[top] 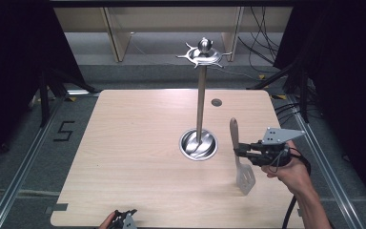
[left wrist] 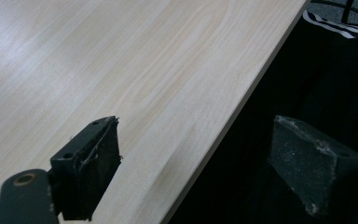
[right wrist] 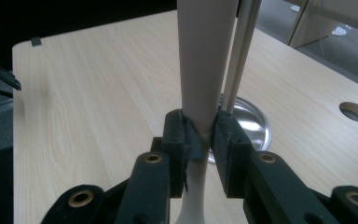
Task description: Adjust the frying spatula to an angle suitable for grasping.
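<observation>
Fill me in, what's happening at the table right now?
A person's right gripper is shut on a spatula, holding it upright by the handle, blade down near the table. It sits just right of the metal stand, a pole with hooks on top and a round dish at the base. Nothing hangs on the hooks yet. The left gripper waits at the table's near edge, jaws open and empty.

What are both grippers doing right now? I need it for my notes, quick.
Left gripper: open, holding nothing, at the table edge.
Right gripper: closed on the spatula handle, blade hanging down.
</observation>
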`<state>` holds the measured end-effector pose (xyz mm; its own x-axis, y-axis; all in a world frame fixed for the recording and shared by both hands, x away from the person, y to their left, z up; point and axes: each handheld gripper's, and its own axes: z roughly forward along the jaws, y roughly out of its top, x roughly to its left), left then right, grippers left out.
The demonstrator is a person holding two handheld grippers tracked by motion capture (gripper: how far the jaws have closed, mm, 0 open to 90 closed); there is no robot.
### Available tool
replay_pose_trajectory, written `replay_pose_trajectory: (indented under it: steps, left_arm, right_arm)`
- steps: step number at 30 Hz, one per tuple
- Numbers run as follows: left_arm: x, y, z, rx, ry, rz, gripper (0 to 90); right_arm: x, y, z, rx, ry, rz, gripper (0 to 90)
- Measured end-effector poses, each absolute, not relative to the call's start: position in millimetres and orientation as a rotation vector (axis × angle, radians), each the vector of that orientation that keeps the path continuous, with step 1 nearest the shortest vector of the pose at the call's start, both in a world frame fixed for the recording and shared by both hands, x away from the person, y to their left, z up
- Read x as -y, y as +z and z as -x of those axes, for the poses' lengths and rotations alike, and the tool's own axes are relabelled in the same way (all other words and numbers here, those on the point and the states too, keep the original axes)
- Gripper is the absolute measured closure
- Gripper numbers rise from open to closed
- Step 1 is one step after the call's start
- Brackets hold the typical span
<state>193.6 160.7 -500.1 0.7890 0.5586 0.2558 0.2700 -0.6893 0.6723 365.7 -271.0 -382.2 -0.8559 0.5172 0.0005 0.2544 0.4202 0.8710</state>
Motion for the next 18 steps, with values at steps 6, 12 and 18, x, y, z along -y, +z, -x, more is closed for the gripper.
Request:
replay_pose_trajectory:
  steps: [6,12,18]
  left_arm:
    - [-160,-500,-193,-0.613,0.586,-2.341,15.4]
    - [-160,-500,-194,-0.618,0.588,-2.340,15.4]
    - [-160,-500,-193,-0.612,0.585,-2.341,15.4]
  right_arm:
    - [271,-379,-365,-2.388,1.426,-0.681,76.4]
    - [272,-374,-366,-2.366,1.456,-0.639,76.4]
    - [265,-365,-368,-2.309,1.498,-0.638,76.4]
